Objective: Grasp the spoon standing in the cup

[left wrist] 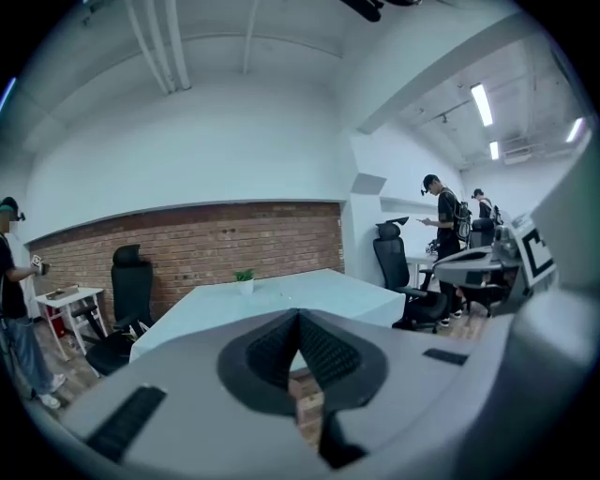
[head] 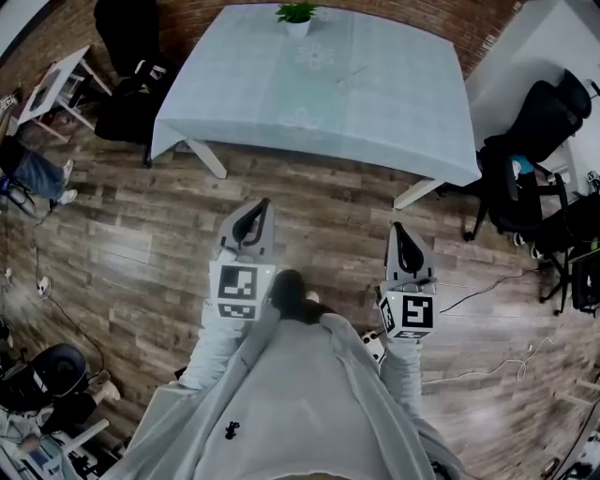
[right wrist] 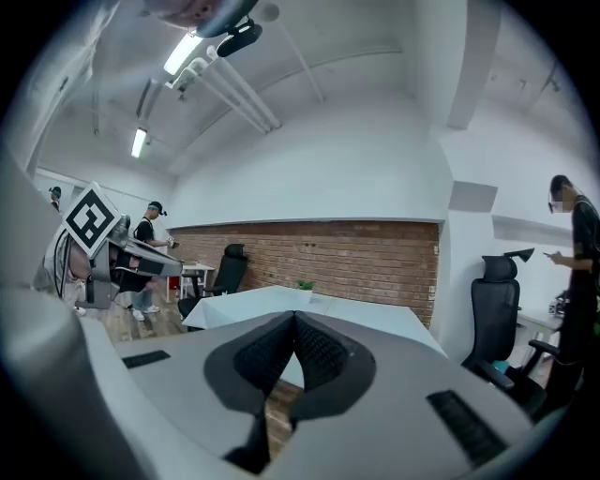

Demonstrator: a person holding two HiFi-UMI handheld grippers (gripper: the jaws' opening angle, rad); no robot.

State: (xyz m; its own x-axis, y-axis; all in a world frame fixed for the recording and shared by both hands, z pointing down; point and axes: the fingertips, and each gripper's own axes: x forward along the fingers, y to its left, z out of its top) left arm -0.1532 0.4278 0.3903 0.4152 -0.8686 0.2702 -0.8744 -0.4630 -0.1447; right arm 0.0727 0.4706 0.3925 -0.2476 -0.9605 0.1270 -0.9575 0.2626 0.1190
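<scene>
No cup or spoon shows in any view. A table (head: 375, 112) with a pale blue cloth stands ahead of me, and on its far edge is a small potted plant (head: 297, 16). I stand on the wooden floor short of the table. My left gripper (head: 263, 202) and right gripper (head: 395, 226) are held out in front of my body and point toward it. In the left gripper view the left gripper (left wrist: 299, 317) has its jaws together with nothing between them. The right gripper (right wrist: 294, 317) looks the same, shut and empty. Both gripper views show the table (left wrist: 281, 300) and the plant (right wrist: 305, 287) far off.
Black office chairs stand at the right (head: 534, 159) and back left (head: 127, 56). A small white side table (head: 56, 89) is at the far left. Cables (head: 487, 281) lie on the floor at the right. A person (left wrist: 448, 220) stands by a desk, another person (left wrist: 14, 281) by the brick wall.
</scene>
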